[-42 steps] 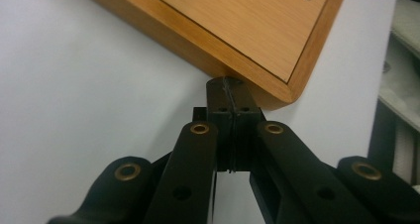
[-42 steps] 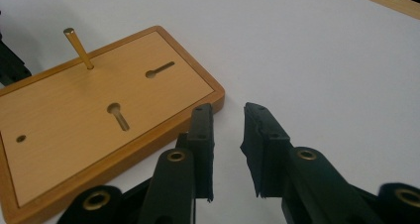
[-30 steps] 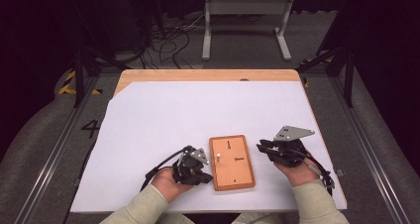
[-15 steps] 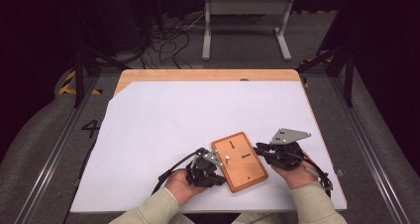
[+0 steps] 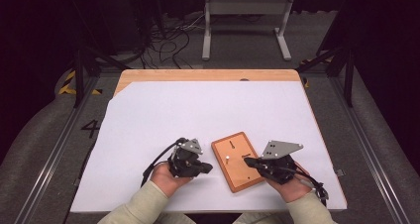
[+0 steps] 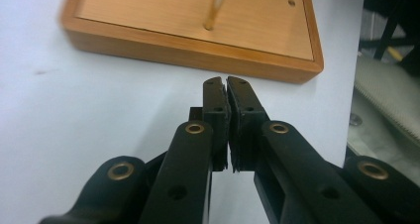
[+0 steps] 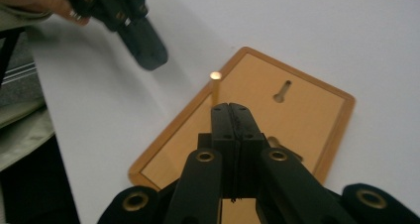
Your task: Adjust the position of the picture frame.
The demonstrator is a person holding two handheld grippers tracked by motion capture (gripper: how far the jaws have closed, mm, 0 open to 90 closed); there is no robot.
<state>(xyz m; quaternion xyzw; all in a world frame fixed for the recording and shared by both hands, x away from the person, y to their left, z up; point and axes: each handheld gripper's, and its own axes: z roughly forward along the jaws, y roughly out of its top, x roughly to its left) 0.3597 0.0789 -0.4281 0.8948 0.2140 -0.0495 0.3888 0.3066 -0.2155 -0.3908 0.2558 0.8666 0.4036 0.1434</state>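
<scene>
A person sits at a bench (image 5: pixel 148 115) covered w/ white sheeting, holding a two-jaw gripper in each hand. Between the hands lies a shallow wooden tray (image 5: pixel 237 160), rectangular w/ a raised rim, turned at an angle near the bench's front edge. A thin brass-coloured pin (image 7: pixel 215 90) stands upright from the tray floor; a keyhole-shaped slot (image 7: pixel 282 91) is cut into the floor farther along.

The left gripper (image 5: pixel 205 168) sits just left of the tray, tips pointing toward it but apart from it. In the left gripper view its jaws stand all but closed, only a hairline gap between the pads, nothing held; the tray's rim is just ahead of the tips.

The right gripper (image 5: pixel 246 160) reaches in from the right, tips over the tray's right part. In the right gripper view its jaws have just been closing and are now pressed fully together w/ nothing between them; the pin rises just beyond the tips. Whether the tips touch the tray floor can't be told.

Beyond the bench: dark floor, cables (image 5: pixel 168 35), a grey metal stand (image 5: pixel 245 16).
</scene>
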